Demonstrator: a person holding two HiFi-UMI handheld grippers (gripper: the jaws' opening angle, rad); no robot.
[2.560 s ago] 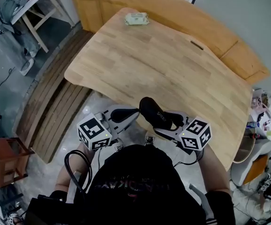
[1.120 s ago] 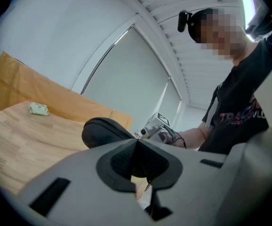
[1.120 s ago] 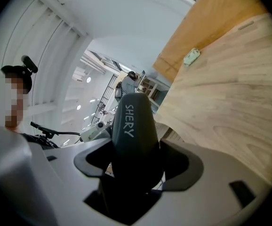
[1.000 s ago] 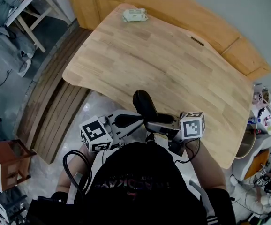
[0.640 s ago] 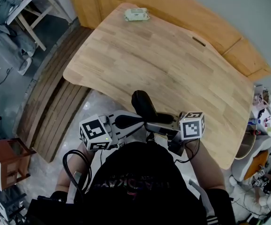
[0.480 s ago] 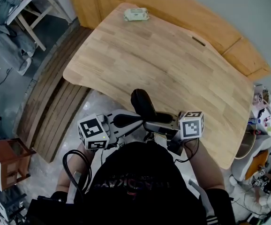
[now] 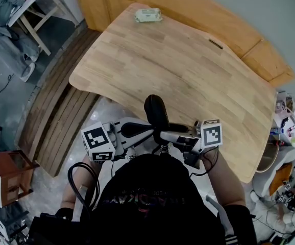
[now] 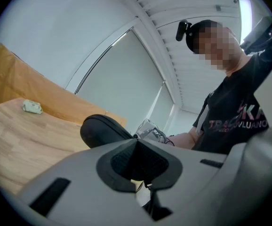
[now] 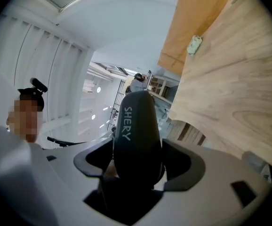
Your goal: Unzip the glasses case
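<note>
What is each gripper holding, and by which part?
The right gripper clamps the glasses case across its body, near one end. The left gripper is shut beside it; whether it pinches the zipper pull cannot be told.

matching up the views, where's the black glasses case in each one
Head view: glasses case at lower centre, at the near edge of the table.
Left gripper view: its dark rounded end, centre left.
Right gripper view: centre, standing between the jaws.
Shared landmark: pale packet at the table's far end.
</note>
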